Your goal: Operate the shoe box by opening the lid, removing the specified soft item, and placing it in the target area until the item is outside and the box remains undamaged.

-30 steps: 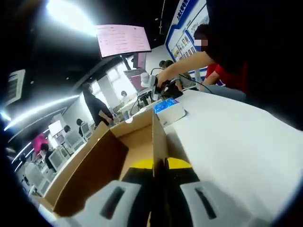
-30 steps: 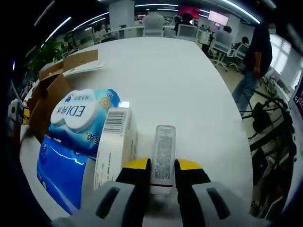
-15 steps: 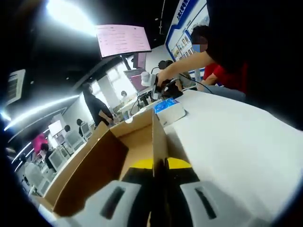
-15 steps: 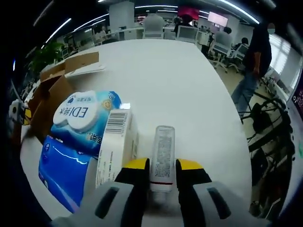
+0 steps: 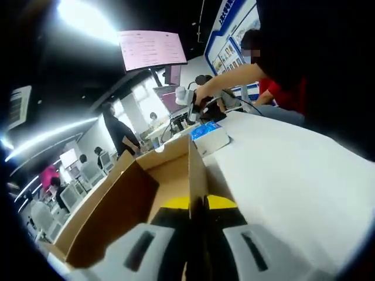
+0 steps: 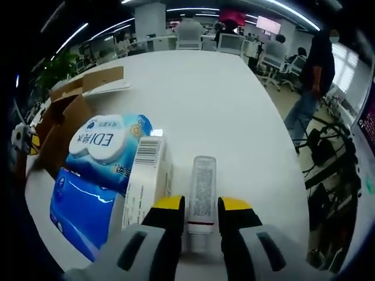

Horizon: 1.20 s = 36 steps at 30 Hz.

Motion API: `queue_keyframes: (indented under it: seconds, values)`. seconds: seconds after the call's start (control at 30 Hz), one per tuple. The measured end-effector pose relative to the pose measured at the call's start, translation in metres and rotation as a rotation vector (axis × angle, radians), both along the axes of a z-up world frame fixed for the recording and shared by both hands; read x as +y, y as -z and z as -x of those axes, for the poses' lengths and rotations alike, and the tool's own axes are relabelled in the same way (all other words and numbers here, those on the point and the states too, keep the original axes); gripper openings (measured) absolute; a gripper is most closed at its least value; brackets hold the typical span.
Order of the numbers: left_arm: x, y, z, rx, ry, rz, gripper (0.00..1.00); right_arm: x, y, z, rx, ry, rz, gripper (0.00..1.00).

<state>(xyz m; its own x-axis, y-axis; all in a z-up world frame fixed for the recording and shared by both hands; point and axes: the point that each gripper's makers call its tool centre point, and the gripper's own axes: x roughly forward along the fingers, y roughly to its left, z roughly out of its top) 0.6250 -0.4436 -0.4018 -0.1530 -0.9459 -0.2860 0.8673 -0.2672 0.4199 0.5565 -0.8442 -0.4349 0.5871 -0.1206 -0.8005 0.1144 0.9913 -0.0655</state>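
The left gripper (image 5: 197, 203) is pinching the shoe box (image 5: 140, 193) flap, while the right gripper (image 6: 201, 204) is squeezing a white tube (image 6: 202, 186).

Harsh glare from ceiling strip lights (image 5: 82, 20), bright white table (image 6: 205, 105), strong fisheye bending, soft edges.

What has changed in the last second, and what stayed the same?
Almost nothing. The right gripper stays closed on the tube beside the white carton and blue pack. The left gripper still pinches the box flap.
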Motion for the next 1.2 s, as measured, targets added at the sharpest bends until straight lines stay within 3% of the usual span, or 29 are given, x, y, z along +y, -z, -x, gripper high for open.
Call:
queue_keyframes:
  seconds: [0.1,0.33,0.63,1.2]
  values:
    - [0.000,0.000,0.000,0.000,0.000,0.000,0.07,0.001,-0.004,-0.001,-0.008,0.000,0.006,0.23]
    - [0.000,0.000,0.000,0.001,0.000,0.000,0.07,0.005,-0.033,-0.010,-0.085,0.002,0.048,0.26]
    - [0.001,0.000,0.000,0.001,0.000,0.000,0.07,0.017,-0.051,-0.022,-0.120,-0.034,0.080,0.29]
    - [0.001,0.000,0.000,-0.001,0.001,0.000,0.07,0.081,-0.084,-0.056,-0.232,-0.151,0.067,0.35]
